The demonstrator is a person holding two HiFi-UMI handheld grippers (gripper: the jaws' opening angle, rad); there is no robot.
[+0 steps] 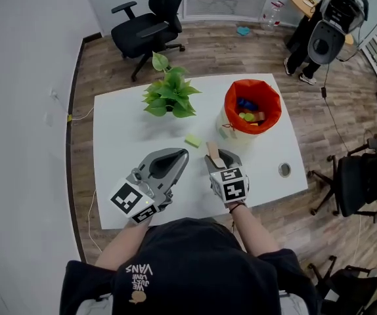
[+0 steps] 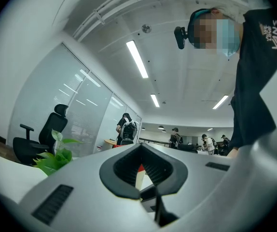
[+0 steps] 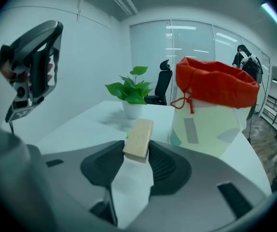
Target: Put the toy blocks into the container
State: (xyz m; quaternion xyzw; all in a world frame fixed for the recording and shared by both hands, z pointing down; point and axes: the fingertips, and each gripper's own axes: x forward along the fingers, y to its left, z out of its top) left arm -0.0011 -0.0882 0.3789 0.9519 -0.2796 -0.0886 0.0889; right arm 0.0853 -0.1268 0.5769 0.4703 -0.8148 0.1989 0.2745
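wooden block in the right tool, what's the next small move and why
Probably carry it forward and up over the rim of the container. The right tool grips the wooden block, the container stands just ahead to its right, and the block is not yet above the opening.

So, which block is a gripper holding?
The tan wooden block, between the fingers of the right gripper; the green block lies on the table, others in the container.

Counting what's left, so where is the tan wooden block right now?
In the head view the wooden block is gripped in the right gripper, above the white table toward the person's side, just short of the red-lined container.
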